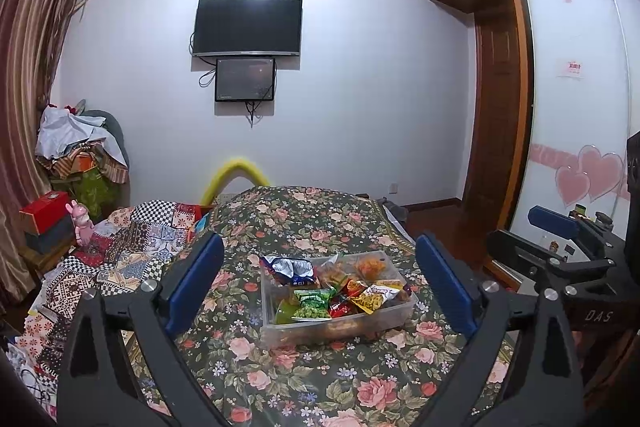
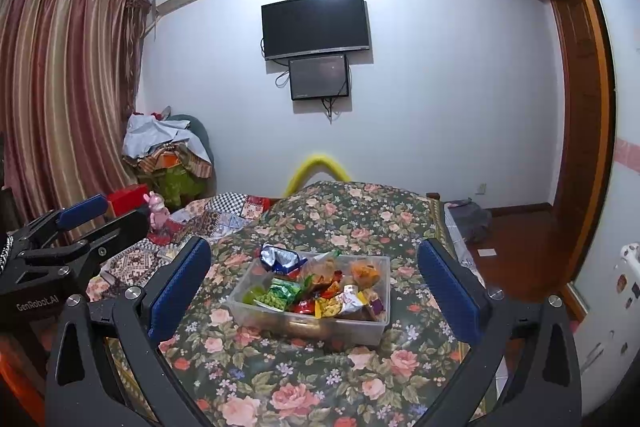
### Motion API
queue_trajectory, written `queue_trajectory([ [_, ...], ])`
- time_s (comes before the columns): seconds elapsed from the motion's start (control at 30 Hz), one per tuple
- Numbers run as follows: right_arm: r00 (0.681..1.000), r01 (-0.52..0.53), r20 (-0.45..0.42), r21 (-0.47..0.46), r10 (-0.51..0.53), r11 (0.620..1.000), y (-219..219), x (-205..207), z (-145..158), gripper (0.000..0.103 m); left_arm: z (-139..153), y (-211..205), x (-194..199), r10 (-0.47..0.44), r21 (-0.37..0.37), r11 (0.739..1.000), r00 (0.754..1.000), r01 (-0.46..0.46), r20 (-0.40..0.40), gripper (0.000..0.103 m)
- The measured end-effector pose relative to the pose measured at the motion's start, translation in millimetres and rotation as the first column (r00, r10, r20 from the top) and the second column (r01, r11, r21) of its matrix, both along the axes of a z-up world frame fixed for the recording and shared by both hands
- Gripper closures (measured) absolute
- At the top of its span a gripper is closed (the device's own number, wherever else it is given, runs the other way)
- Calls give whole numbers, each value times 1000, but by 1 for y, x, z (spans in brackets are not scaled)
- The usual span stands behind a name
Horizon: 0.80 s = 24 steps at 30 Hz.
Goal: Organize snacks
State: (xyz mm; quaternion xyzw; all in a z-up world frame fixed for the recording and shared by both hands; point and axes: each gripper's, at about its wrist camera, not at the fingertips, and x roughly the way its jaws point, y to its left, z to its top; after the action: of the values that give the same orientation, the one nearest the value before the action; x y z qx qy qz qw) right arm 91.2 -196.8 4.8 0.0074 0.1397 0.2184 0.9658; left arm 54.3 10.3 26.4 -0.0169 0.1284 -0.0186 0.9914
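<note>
A clear plastic box (image 1: 394, 315) stands on the floral cloth (image 1: 280, 379) and holds several snack packets: a green pea packet (image 1: 314, 303), a yellow packet (image 1: 374, 299), a blue-and-white bag (image 1: 288, 267) and an orange packet (image 1: 370, 265). My left gripper (image 1: 320, 279) is open and empty, held back from the box with its blue pads wide on either side of it. The right wrist view shows the same box (image 2: 360, 327) and green packet (image 2: 280, 293). My right gripper (image 2: 316, 287) is open and empty, also short of the box.
The right gripper shows at the right edge of the left wrist view (image 1: 560, 255); the left gripper shows at the left of the right wrist view (image 2: 72, 239). A patchwork quilt (image 1: 128, 247) lies left. A wardrobe (image 1: 500, 87) stands right, wood floor (image 2: 520, 251) below.
</note>
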Motion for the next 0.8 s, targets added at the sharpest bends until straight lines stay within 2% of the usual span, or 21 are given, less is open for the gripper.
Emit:
queue_trajectory([
  [0.43,1000,4,-3,-1,-4,1000,0,-1,0,0,-1,-1,0,-12,5,1000,1000,12,1,5],
  [0.8,1000,5,-2,-3,-5,1000,0,-4,1,0,-2,-2,1,-11,2,1000,1000,11,0,0],
])
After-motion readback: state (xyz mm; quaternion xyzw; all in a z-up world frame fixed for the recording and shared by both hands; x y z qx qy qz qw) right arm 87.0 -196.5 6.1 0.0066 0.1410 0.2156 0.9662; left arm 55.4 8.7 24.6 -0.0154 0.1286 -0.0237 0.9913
